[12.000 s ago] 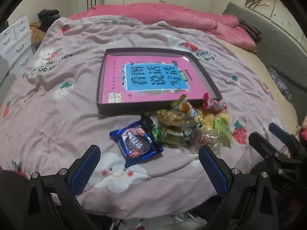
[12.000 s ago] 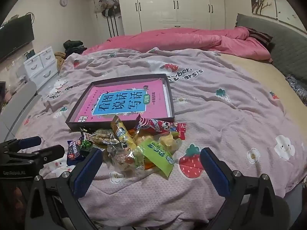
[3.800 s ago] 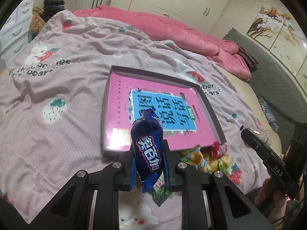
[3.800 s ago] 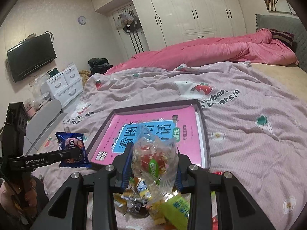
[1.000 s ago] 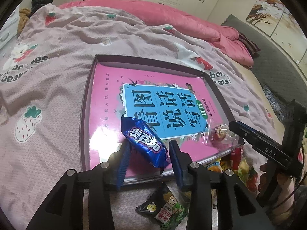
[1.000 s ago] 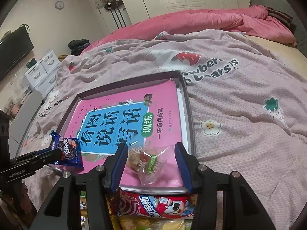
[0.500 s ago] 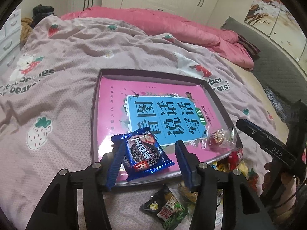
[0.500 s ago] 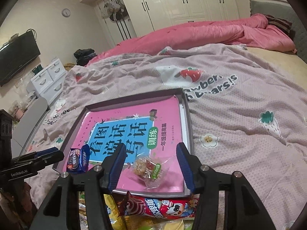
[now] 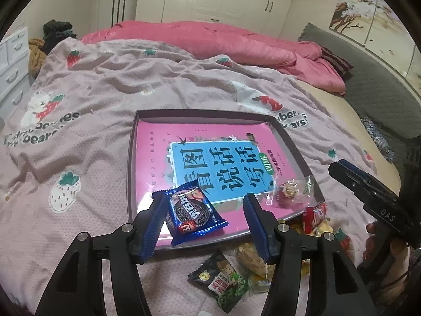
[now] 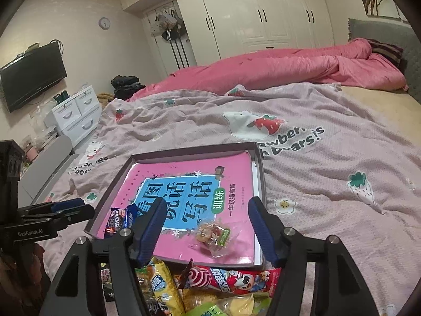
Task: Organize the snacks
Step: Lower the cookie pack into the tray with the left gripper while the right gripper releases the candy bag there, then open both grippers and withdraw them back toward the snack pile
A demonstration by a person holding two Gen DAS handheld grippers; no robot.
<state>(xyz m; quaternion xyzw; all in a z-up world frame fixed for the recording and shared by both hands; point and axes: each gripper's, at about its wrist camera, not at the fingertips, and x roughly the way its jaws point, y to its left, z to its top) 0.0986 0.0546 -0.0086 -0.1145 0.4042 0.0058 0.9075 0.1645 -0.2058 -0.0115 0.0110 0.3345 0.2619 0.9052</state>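
Both jaws stood wide, just opened, empty; 2 snacks lay released in tray (image 9: 131, 158); snack pile (image 10: 210, 289) lay beneath right gripper (image 10: 206, 227), nearer than left gripper (image 9: 204, 220).

In the left wrist view, the left gripper (image 9: 204, 225) covers the near rim of the tray (image 9: 130, 173) and the left edge of the blue cookie packet (image 9: 193, 212). The snack pile (image 9: 265, 259) lies partly behind the right finger, and the wrappers there overlap too much to tell apart. The person's hand (image 9: 379, 252) on the right gripper (image 9: 368, 188) is cut by the picture's edge. In the right wrist view, the right gripper (image 10: 208, 230) hides half of the blue cookie packet (image 10: 119, 221); the snack pile (image 10: 210, 292) runs off the bottom edge. The small print on the pink book (image 10: 189, 197) is too small to read.
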